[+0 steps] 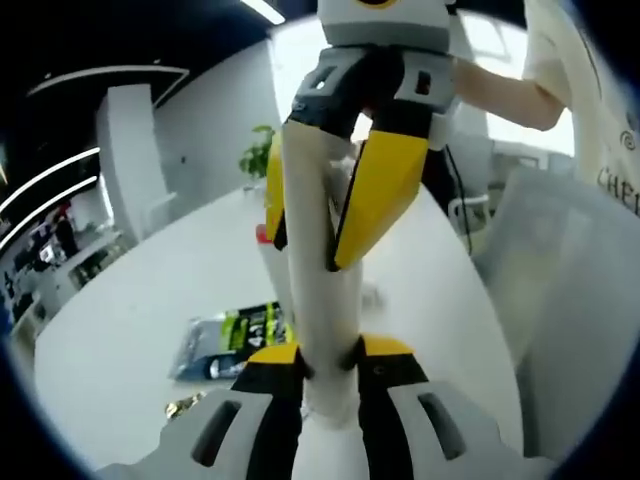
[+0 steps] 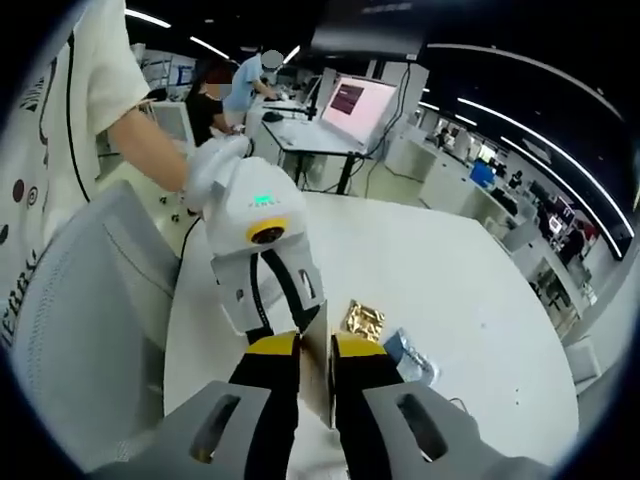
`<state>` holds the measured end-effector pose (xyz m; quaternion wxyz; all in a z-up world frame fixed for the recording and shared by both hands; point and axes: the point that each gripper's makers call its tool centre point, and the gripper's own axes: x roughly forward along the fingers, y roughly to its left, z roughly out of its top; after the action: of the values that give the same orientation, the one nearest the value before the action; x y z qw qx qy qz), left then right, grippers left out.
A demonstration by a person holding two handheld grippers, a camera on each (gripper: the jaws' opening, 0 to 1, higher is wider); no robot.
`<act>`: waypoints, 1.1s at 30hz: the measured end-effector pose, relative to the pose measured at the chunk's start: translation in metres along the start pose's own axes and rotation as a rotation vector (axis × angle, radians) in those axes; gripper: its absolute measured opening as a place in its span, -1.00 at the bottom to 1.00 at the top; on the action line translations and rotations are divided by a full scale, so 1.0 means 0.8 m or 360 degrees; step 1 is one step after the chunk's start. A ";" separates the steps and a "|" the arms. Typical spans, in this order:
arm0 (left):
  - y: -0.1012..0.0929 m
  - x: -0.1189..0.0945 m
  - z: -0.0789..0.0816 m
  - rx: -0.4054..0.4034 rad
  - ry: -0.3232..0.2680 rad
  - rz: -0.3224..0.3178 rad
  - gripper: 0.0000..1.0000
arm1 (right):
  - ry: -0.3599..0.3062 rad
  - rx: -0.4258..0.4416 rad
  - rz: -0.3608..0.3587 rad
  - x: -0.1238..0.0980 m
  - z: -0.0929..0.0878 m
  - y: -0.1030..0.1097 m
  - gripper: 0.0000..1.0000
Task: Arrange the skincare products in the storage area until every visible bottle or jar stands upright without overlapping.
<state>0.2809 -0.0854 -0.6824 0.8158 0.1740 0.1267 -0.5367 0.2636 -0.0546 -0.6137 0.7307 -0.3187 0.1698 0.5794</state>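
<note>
Tall cream tube [image 1: 320, 300] held up above the white tabletop [image 1: 130, 310], clamped at both ends: left hand-held gripper [image 1: 330, 365] has its yellow-tipped jaws pressed onto the near end, right hand-held gripper [image 1: 345, 215] comes in from the top of the left gripper view and pinches the far part of the same tube. In the right gripper view the roles swap: right hand-held gripper [image 2: 317, 350] jaws closed tight on the tube [image 2: 318, 375], seen edge-on as a narrow pale strip, with the left hand-held gripper [image 2: 268, 290] just beyond it, held by a gloved hand [image 2: 215, 165]. On the tabletop [image 2: 450, 270] beyond the tube: a crinkled gold packet [image 2: 364, 320] and, beside it, a bluish-clear pouch [image 2: 410, 357]. Left gripper view shows a green-and-black sachet [image 1: 232, 338] lying flat, partly hidden behind the tube. A white chair back [image 2: 85, 330] stands close against the tabletop edge. Potted plant [image 1: 258, 155] at the far side.
</note>
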 end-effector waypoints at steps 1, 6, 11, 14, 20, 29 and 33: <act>0.000 0.001 0.001 -0.0013 -0.0011 0.0011 -0.65 | 0.0002 -0.0001 0.0001 0.000 0.000 0.000 -0.76; 0.004 0.005 0.001 -0.0075 -0.0054 0.0032 -0.65 | 0.0045 -0.0047 -0.0028 -0.006 -0.003 -0.011 -0.72; 0.012 0.007 0.000 -0.0117 -0.0101 0.0064 -0.65 | 0.0061 -0.0070 -0.0024 -0.012 -0.003 -0.021 -0.75; 0.017 0.010 0.000 -0.0137 -0.0125 0.0069 -0.65 | 0.0088 -0.0093 -0.0006 -0.012 -0.003 -0.024 -0.77; 0.026 0.017 0.002 -0.0193 -0.0178 0.0088 -0.64 | 0.0135 -0.0137 0.0021 -0.007 -0.001 -0.035 -0.79; 0.031 0.023 0.006 -0.0231 -0.0226 0.0109 -0.64 | 0.0147 -0.0156 0.0051 -0.008 0.002 -0.051 -0.83; 0.032 0.026 0.008 -0.0225 -0.0242 0.0106 -0.64 | 0.0166 -0.0163 0.0072 -0.009 0.002 -0.052 -0.85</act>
<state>0.3126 -0.0965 -0.6813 0.8507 0.0789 0.0960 -0.5107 0.3010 -0.0643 -0.5971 0.6904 -0.3814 0.1849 0.5863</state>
